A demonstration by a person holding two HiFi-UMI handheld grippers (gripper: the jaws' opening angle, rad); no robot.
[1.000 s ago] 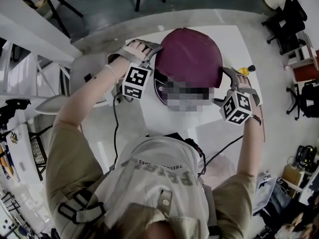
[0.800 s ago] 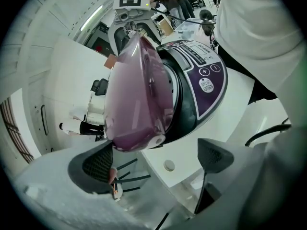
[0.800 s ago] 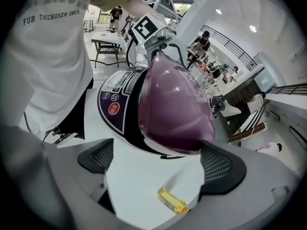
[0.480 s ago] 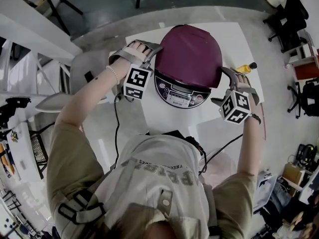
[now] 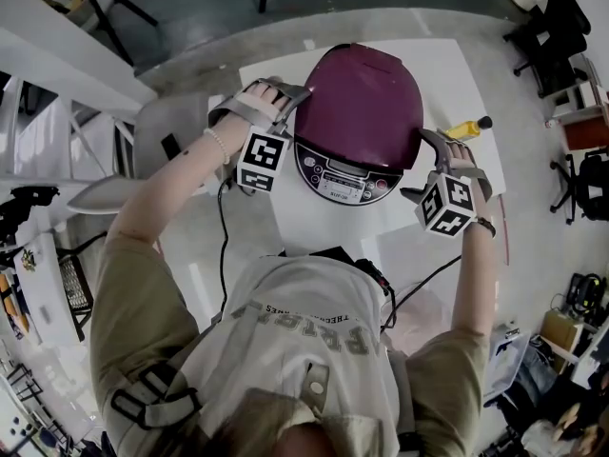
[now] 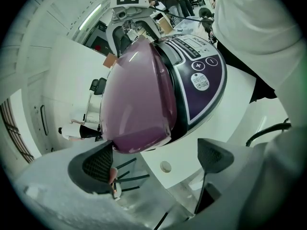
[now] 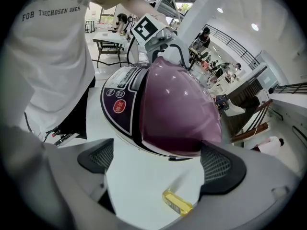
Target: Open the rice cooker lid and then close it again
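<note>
Here — glossy maroon rice cooker lid [image 5: 360, 98]

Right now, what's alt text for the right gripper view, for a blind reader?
A round, glossy maroon-lidded rice cooker with a dark button panel fills the view on a white table. The right gripper is open before it, near a small yellow object.

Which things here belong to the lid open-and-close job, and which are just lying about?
Job in hand:
rice cooker
its maroon lid
left gripper and right gripper, both open, flanking the cooker

Lying about:
yellow object on the white table, to the cooker's right
black chairs on the floor beyond
</note>
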